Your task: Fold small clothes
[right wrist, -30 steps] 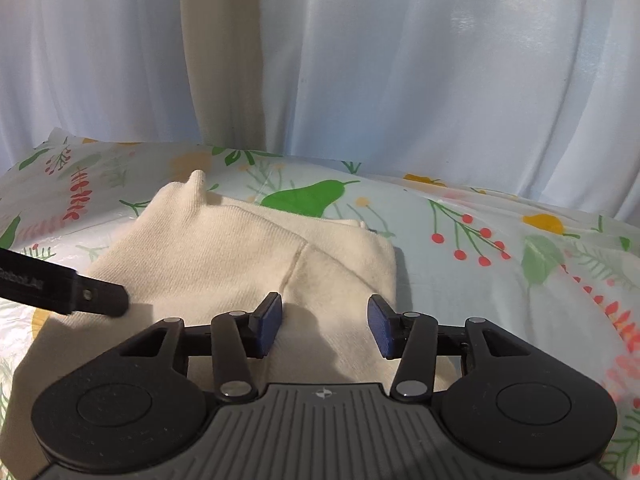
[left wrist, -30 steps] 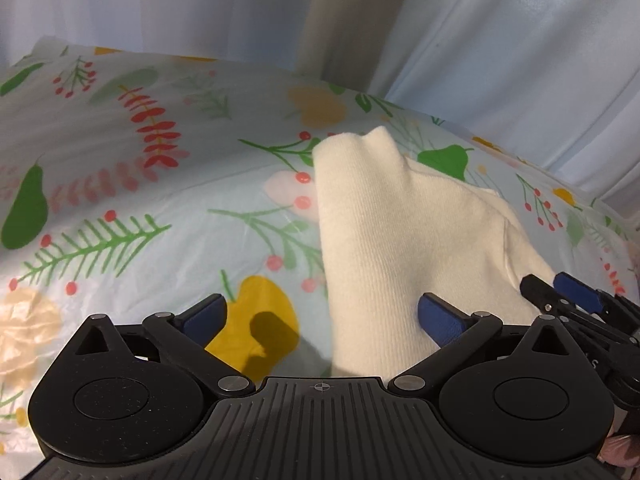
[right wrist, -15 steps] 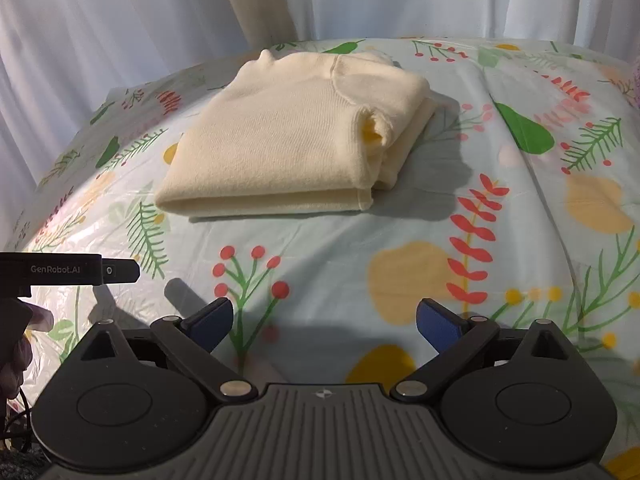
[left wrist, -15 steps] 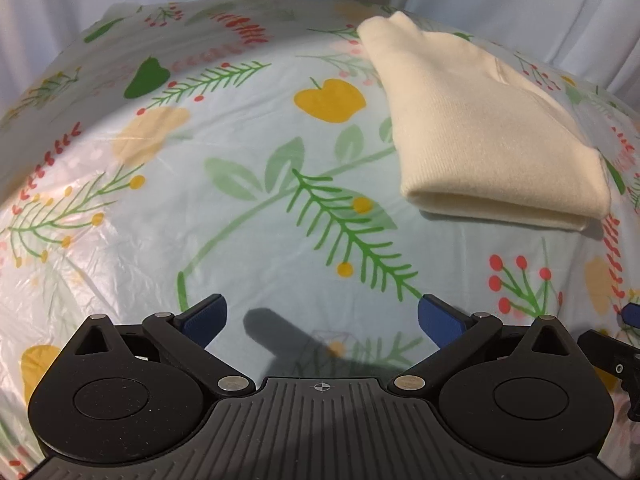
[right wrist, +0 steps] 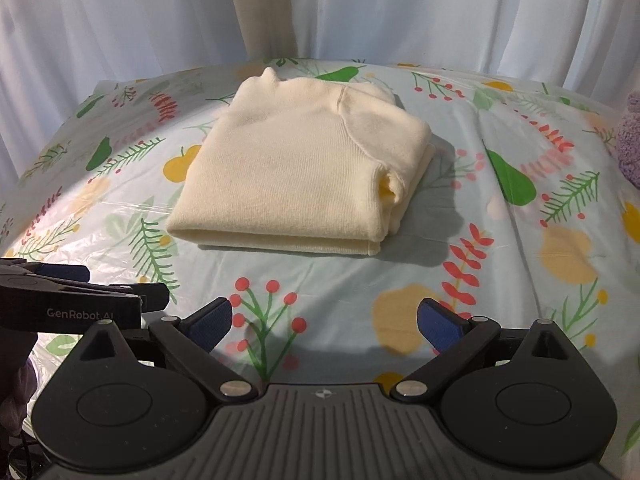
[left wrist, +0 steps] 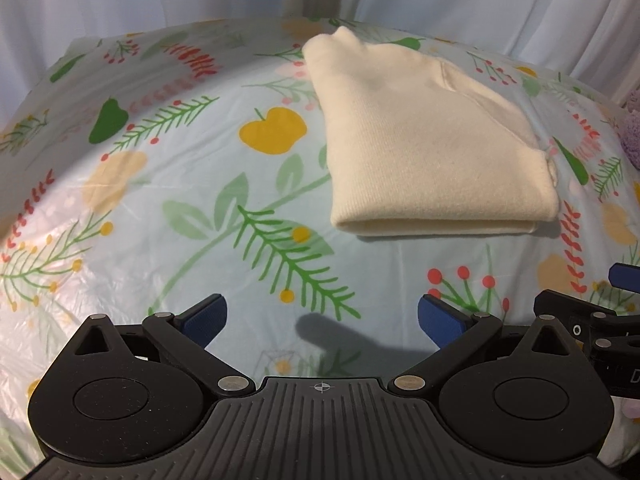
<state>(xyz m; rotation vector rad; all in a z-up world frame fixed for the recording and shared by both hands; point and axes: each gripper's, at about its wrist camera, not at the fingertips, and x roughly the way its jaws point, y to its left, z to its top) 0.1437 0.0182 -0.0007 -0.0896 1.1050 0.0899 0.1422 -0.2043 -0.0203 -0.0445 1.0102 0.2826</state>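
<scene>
Both pairs of jaws stand wide apart with nothing between them, above the patterned tablecloth. At the left gripper, blue pads frame bare cloth and a shadow. At the right gripper, the blue pads frame printed red berries.

A folded cream sweater lies flat on the tablecloth, well beyond the tips of both grippers and touched by neither. From the left wrist camera it sits ahead and to the right; from the right wrist camera it sits ahead, slightly left of centre. Its near folded edge faces the grippers, and a sleeve is tucked in along its right side.

White curtains hang behind the table. A fuzzy purple thing is cut off at the right edge; it may be another garment, though too little shows to tell. The left gripper's body enters the right camera's view at lower left.
</scene>
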